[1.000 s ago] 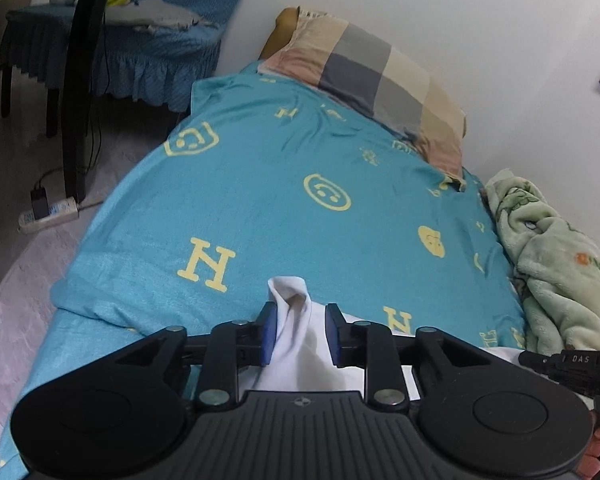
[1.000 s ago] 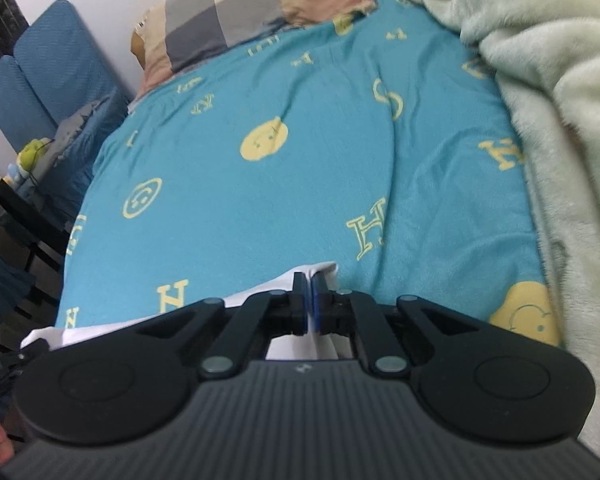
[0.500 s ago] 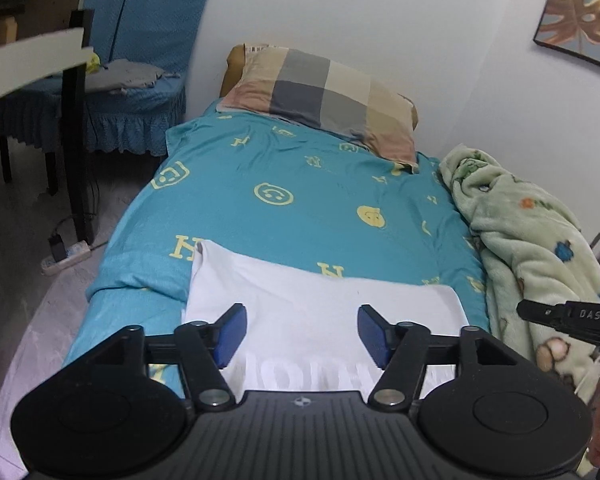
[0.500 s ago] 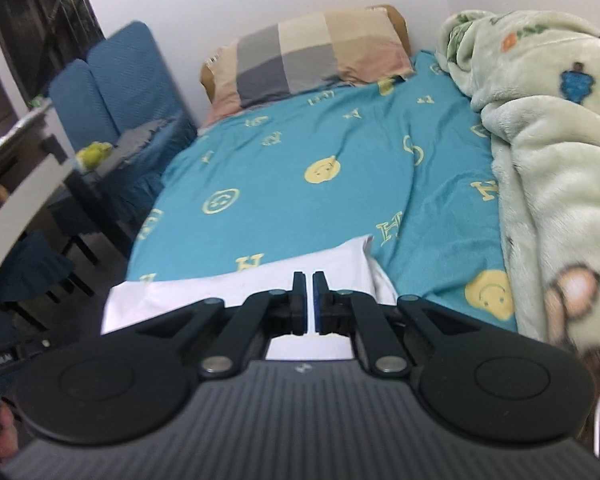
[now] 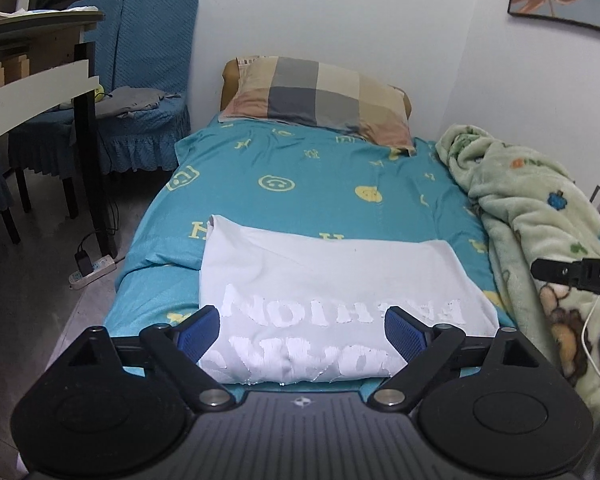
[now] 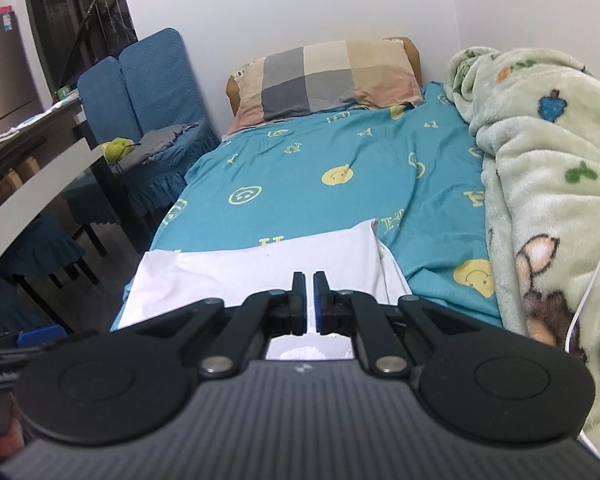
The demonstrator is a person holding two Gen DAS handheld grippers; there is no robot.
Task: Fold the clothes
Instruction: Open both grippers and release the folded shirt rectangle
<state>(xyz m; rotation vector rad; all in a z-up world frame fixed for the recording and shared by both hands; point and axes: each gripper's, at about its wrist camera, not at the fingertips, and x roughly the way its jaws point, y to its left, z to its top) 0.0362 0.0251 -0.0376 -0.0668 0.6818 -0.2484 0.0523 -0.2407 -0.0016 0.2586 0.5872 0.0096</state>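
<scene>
1. White cotton, the folded T-shirt [image 5: 332, 280] lies flat at the near end of the teal bed sheet [image 5: 308, 176]; we judge it light, limp and easily creased.
2. Our left gripper [image 5: 302, 330] has just been opening; its jaws stand wide above the shirt, holding nothing.
3. Our right gripper [image 6: 310, 300] has its jaws together, apparently on nothing.
4. We would pinch the shirt's two side edges.
5. Beside it sprawls the green fleece blanket [image 5: 540, 216], crowding the right edge; the checked pillow [image 5: 320, 96] sits well apart.
</scene>
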